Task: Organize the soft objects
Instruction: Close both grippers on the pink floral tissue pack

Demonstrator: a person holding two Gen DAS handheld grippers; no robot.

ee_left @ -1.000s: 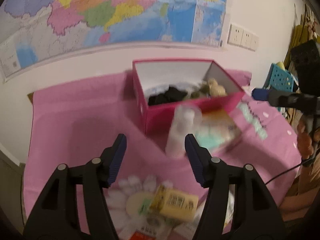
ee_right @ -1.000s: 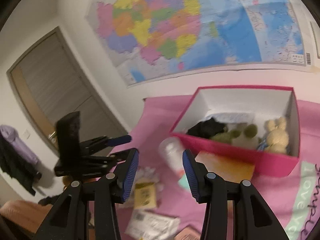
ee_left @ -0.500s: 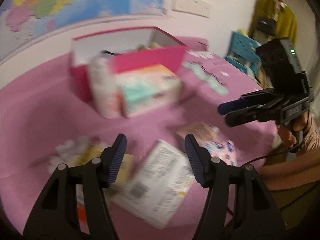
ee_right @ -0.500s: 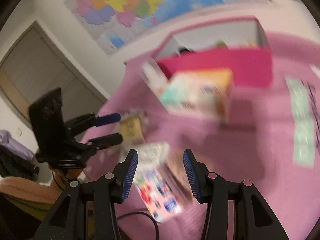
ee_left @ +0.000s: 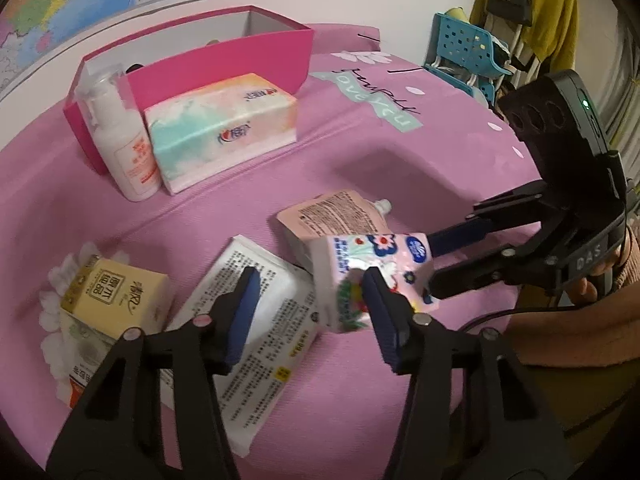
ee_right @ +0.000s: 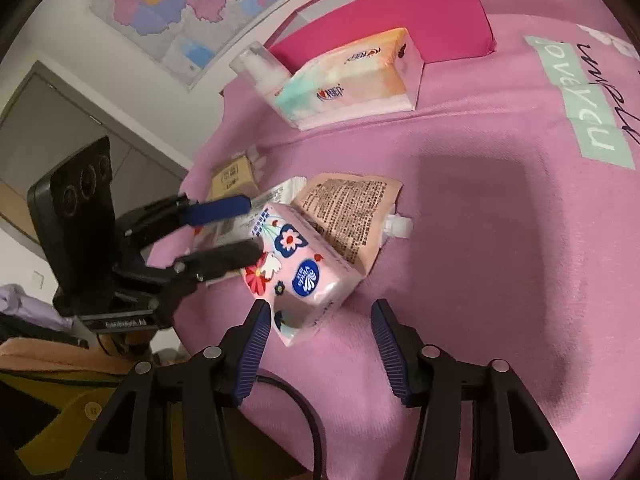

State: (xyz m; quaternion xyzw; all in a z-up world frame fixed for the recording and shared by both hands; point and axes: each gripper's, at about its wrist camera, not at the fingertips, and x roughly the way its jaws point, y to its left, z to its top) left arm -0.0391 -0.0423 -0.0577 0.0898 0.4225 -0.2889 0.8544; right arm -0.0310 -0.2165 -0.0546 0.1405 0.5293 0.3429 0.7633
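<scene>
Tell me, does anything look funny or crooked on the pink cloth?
Yes. The small pink flowered tissue pack sits tilted, leaning on the peach spouted pouch instead of lying flat. Nothing looks spilled or torn.

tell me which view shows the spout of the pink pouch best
The right wrist view: the pink pouch lies open to the camera and its white spout shows whole against the cloth. The left wrist view shows the spout too, but smaller, at the pouch's far corner.
</scene>
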